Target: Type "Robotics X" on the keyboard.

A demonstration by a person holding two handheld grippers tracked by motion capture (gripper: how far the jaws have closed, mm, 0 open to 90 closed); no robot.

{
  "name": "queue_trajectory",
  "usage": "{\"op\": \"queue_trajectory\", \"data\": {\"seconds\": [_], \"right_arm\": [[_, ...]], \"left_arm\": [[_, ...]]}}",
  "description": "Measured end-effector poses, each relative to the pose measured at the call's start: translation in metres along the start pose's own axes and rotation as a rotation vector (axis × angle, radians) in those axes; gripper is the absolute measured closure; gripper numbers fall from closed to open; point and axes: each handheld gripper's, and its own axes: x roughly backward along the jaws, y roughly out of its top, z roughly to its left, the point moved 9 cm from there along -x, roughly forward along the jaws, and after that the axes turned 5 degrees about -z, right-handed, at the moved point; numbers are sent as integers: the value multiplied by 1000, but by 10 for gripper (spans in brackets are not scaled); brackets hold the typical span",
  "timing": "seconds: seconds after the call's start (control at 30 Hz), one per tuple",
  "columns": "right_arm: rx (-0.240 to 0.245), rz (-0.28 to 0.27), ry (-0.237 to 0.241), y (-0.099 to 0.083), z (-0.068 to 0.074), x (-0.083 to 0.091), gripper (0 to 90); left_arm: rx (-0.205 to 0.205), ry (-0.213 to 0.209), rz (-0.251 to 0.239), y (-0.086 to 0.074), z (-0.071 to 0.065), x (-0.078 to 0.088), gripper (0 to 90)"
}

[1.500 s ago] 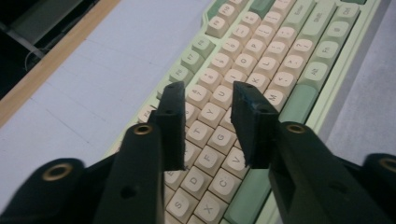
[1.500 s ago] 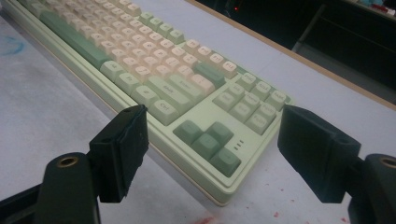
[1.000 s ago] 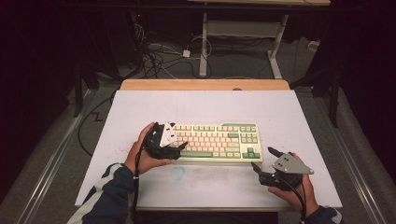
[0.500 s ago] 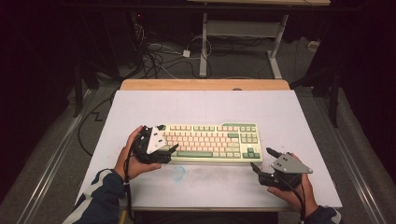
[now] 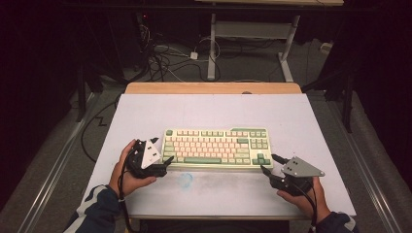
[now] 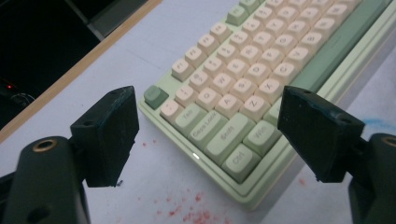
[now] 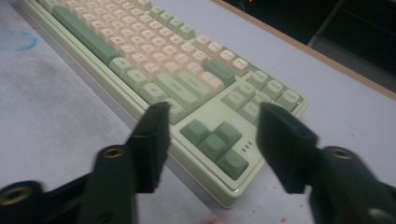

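left gripper [image 5: 167,162]: jaws wide apart, nothing between the pads; the tips sit at the near-left corner of the keyboard [image 5: 216,148]. In the left gripper view [image 6: 210,135] the Ctrl/Shift corner lies in the gap, and neither pad presses on the case.
left hand [image 5: 127,170]: holds the gripper body low over the desk, grey three-cornered plate on top, cable trailing back past the sleeve.
right gripper [image 5: 268,162]: jaws about half open, they have just been closing. In the right gripper view [image 7: 212,140] the arrow-key corner lies between them; contact with the case can't be told, the frame is blurred.
right hand [image 5: 303,194]: at the near-right of the desk, grey plate on top, cable running back to the wrist.
keyboard: pale green case, cream and green keys, flat on the desk around its middle, long edge across, the grippers at its two near corners.
desk [image 5: 145,116]: white top, wooden strip along the far edge.
marks: blue smudge [image 5: 184,180] on the desk just in front of the keyboard; red specks [image 6: 196,212] near its left corner.
floor [image 5: 175,63]: cables and a white frame leg beyond the desk.
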Motion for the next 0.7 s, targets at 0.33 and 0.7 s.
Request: {"op": "queue_trajectory", "data": {"seconds": [0.33, 0.7], "right_arm": [[8, 49, 90, 12, 4, -24, 900], [31, 76, 151, 44, 11, -77, 900]], "left_arm": [[5, 22, 50, -21, 4, 15, 192], [22, 31, 81, -31, 5, 22, 192]]}}
